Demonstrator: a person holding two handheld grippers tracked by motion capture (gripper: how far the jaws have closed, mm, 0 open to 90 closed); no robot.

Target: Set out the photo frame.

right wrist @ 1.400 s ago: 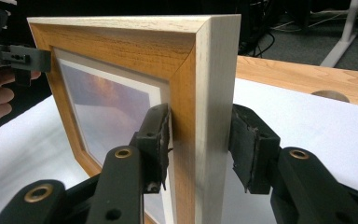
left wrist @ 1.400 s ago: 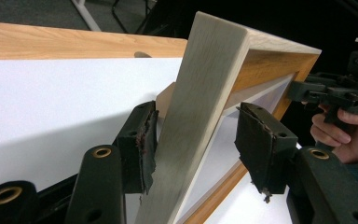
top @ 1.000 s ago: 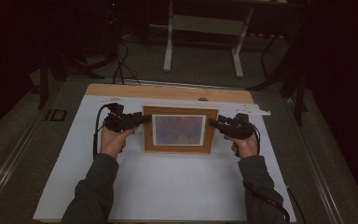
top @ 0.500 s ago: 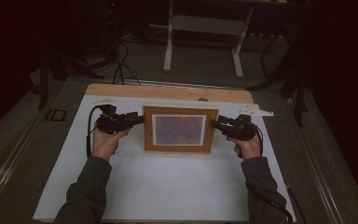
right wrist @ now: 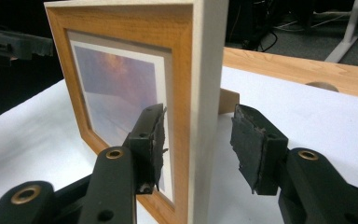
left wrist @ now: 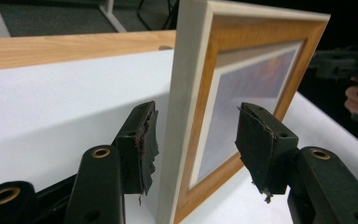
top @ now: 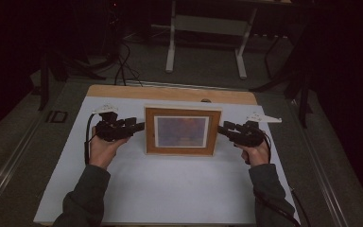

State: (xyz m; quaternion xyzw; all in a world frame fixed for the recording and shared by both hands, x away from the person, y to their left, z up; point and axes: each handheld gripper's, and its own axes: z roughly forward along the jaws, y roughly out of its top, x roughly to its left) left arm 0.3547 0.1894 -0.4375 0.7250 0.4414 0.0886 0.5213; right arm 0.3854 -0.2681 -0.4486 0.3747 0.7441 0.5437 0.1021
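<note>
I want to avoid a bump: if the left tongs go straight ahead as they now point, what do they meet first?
The left tongs would meet the pale side edge of the upright wooden picture frame first. That edge already stands between the open jaws, which do not press on it; how deep it sits is unclear.

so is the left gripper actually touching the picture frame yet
Apart. In the left gripper view the picture frame's edge stands between the left gripper's open jaws, with a visible gap beside each pad.
</note>
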